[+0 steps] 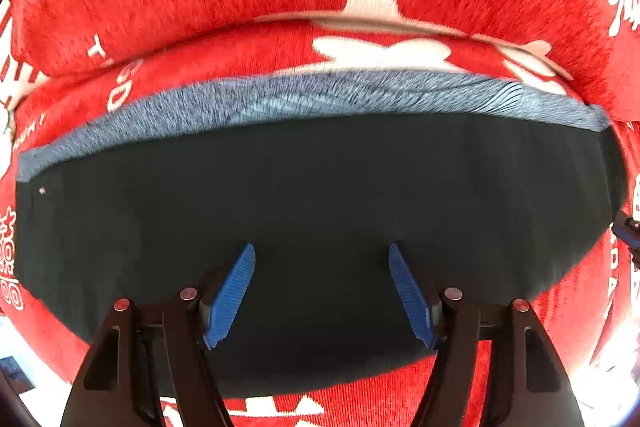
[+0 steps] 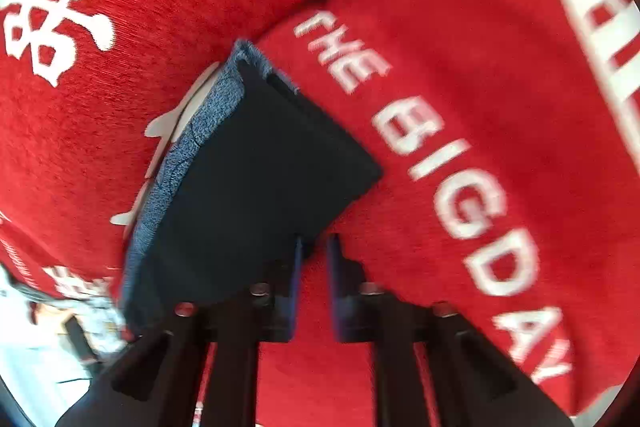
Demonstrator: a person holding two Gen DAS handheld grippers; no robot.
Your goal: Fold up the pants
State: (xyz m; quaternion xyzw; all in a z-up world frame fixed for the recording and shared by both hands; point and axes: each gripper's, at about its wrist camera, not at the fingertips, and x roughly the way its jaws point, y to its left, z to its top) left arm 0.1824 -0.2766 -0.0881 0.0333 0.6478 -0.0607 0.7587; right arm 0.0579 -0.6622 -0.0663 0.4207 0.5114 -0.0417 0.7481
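Left gripper (image 1: 322, 295) jaws apart over the folded pants (image 1: 320, 211), holding nothing. Right gripper (image 2: 312, 287) jaws narrowly apart, empty, at the frame's lower-centre hem; may snag the red cover (image 2: 460, 27) instead.

The pants (image 1: 320, 195) are dark navy, almost black, with a heathered blue-grey waistband (image 1: 304, 99) along 1 edge. They lie flat in a compact folded rectangle on a red cloth printed with white lettering, the waistband edge beside a raised fold of that cloth, 1 corner near the words "THE BIG DAY".
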